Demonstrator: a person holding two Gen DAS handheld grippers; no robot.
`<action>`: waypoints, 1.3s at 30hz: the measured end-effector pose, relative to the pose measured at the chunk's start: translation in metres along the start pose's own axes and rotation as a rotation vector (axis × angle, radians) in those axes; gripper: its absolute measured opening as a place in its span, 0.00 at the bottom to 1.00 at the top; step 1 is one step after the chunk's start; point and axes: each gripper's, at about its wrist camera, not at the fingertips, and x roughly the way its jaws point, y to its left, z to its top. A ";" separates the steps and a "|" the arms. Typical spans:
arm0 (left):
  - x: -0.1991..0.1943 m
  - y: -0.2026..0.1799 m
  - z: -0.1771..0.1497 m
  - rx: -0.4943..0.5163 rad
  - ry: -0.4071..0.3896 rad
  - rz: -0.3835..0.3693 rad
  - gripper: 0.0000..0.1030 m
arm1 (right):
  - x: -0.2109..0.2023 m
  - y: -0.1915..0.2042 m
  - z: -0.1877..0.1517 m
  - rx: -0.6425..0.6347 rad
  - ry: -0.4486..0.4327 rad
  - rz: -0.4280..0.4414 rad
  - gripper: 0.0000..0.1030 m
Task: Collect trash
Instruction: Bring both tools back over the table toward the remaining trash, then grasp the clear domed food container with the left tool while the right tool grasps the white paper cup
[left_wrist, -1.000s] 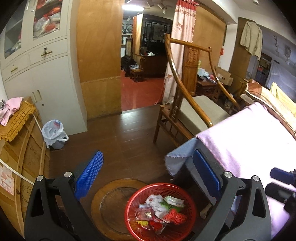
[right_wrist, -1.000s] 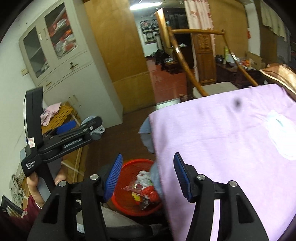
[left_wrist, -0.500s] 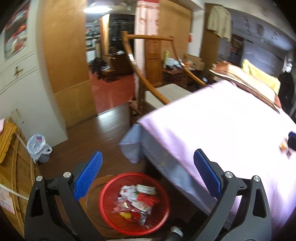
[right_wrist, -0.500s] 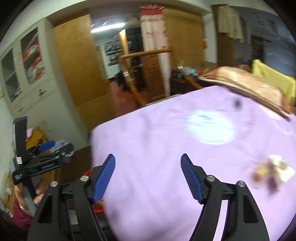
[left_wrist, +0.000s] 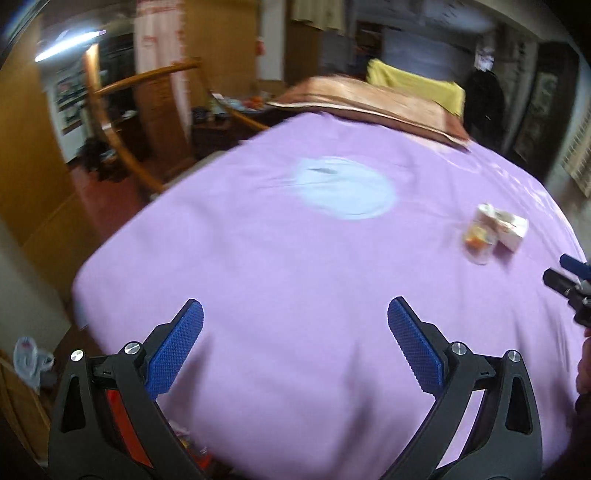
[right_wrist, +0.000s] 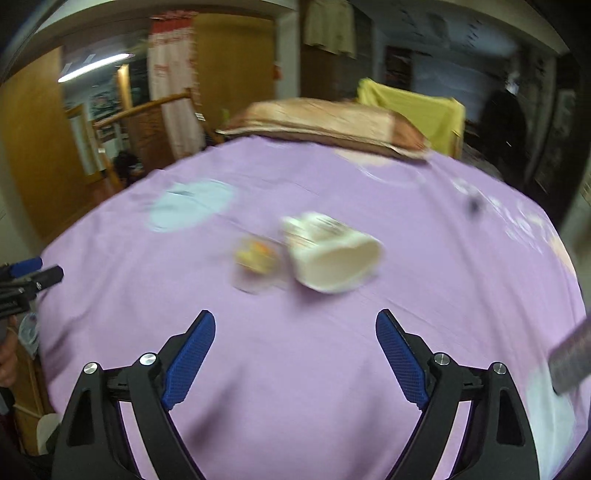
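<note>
Trash: we see a crumpled white paper carton lying on its side on the lilac bedsheet, with a small clear plastic wrapper holding orange and yellow scraps touching its left side. Both are blurred, so we cannot read any print on them.
Trash from the left wrist view: the same white paper carton and clear plastic wrapper sit toward the right side of the lilac bedsheet, well apart from our left gripper.
Right gripper: our right gripper hangs above the sheet with its blue ribbed pads spread wide and nothing between them; the carton lies ahead of it, just beyond the fingertips.
Left gripper: our left gripper is likewise spread wide with nothing held, over the near part of the bed.
Basket: a sliver of the red plastic basket shows below the bed's near edge, behind the left finger; we cannot tell what it holds.
Sheet markings: a pale blue round patch sits in the middle of the sheet, left of the trash.
Bed head: a tan satin pillow lies across the far end, with a yellow folded blanket behind it.
Room: a curved wooden armchair stands left of the bed.
</note>
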 end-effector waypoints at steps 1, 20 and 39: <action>0.007 -0.013 0.007 0.020 0.010 -0.019 0.93 | 0.003 -0.009 -0.004 0.018 0.014 -0.011 0.85; 0.118 -0.198 0.040 0.428 0.129 -0.144 0.94 | 0.032 -0.048 -0.029 0.093 0.114 -0.021 0.87; 0.135 -0.132 0.056 0.255 0.111 0.035 0.95 | 0.044 -0.044 -0.034 0.074 0.174 -0.033 0.95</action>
